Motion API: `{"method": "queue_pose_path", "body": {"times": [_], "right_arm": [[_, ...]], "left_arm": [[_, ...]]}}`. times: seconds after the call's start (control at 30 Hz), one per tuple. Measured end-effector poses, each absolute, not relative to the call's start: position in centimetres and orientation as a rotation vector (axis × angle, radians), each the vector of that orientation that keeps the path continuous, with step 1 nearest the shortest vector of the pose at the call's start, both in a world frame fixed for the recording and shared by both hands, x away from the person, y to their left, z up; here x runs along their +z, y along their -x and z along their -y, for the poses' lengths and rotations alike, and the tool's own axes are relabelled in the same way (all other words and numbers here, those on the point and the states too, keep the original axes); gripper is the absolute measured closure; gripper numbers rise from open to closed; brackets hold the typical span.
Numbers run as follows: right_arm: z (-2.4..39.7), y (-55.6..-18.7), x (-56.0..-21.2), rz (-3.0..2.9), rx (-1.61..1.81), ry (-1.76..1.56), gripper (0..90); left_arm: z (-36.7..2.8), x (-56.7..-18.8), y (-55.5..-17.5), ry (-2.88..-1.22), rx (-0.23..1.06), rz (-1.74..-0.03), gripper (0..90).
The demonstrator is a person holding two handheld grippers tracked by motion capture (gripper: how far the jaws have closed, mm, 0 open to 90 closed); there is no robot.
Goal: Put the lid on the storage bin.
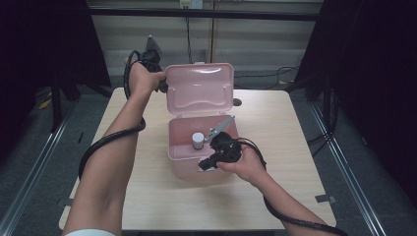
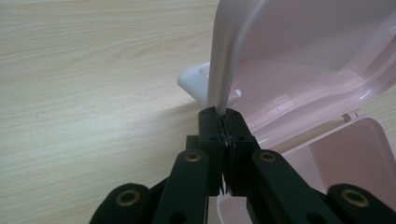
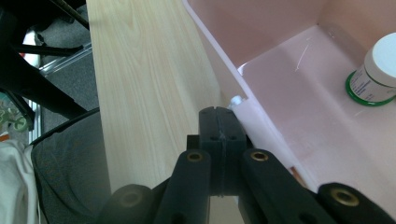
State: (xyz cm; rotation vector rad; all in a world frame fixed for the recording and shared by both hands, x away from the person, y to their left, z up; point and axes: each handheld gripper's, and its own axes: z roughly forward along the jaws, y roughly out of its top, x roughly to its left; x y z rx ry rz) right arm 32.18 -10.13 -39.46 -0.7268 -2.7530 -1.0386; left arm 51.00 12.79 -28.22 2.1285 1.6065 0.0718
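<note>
A pink plastic box [image 1: 183, 167] stands mid-table with its lid [image 1: 199, 91] raised upright. My left gripper [image 1: 161, 87] is shut on the lid's left edge; in the left gripper view the lid [image 2: 303, 60] rim runs straight into the closed left gripper [image 2: 223, 114]. A small white-capped bottle [image 1: 197, 140] stands inside the box. My right gripper [image 1: 205, 164] rests at the box's front rim. In the right gripper view the right gripper [image 3: 223, 112] has its jaws pressed together, the box [image 3: 299, 93] wall and a white latch piece [image 3: 243, 109] lie just beside them, and the bottle [image 3: 378, 65] is at far right.
The light wooden table [image 1: 280, 142] has free room on both sides of the box. A white latch tab [image 2: 194, 81] sticks out from the lid. Black cables trail from both grippers. Dark curtains and floor rails flank the table.
</note>
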Motion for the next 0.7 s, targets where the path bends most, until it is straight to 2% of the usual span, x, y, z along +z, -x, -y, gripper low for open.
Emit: {"method": "queue_pose_path", "body": {"times": [0.7], "right_arm": [[9.74,-32.7,-39.36,2.769,-1.013,0.745,90.0]], "left_arm": [[-12.74,-27.48,-50.21,-2.158,0.085,-1.583,88.0]]}}
